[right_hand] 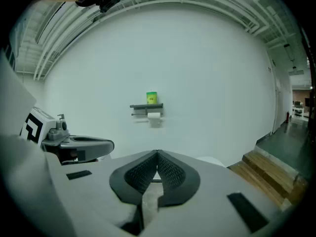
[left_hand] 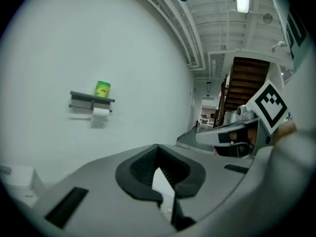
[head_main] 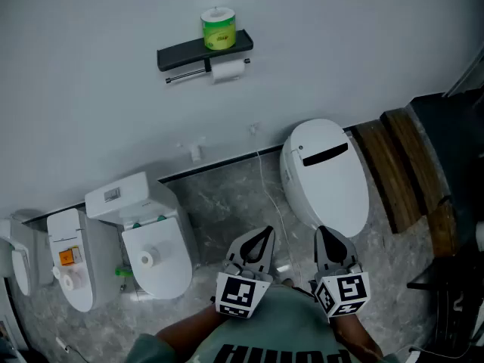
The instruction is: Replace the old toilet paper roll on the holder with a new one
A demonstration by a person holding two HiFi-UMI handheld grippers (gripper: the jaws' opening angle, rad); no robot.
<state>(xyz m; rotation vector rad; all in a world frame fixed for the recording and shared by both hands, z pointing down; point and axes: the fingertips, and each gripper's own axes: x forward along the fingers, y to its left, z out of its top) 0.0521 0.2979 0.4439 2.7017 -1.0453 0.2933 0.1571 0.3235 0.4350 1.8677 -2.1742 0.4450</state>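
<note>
On the white wall the old roll (head_main: 228,69) hangs on the holder (head_main: 189,54), the new roll (head_main: 218,29) untouched above; nothing looks done, with left gripper (head_main: 263,234) and right gripper (head_main: 325,234) well off, jaws closed and empty.

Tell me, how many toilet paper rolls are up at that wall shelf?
2: a green-wrapped roll stands on the shelf, and a white roll hangs on the bar beneath it. None seems hidden there.

Mock bathroom inside a large hall; several toilets (head_main: 325,176) side by side on the floor (head_main: 234,195) below the wall holder (head_main: 204,54); wooden steps (head_main: 393,172) to its right; open ceiling beams (left_hand: 222,28) above it.
</note>
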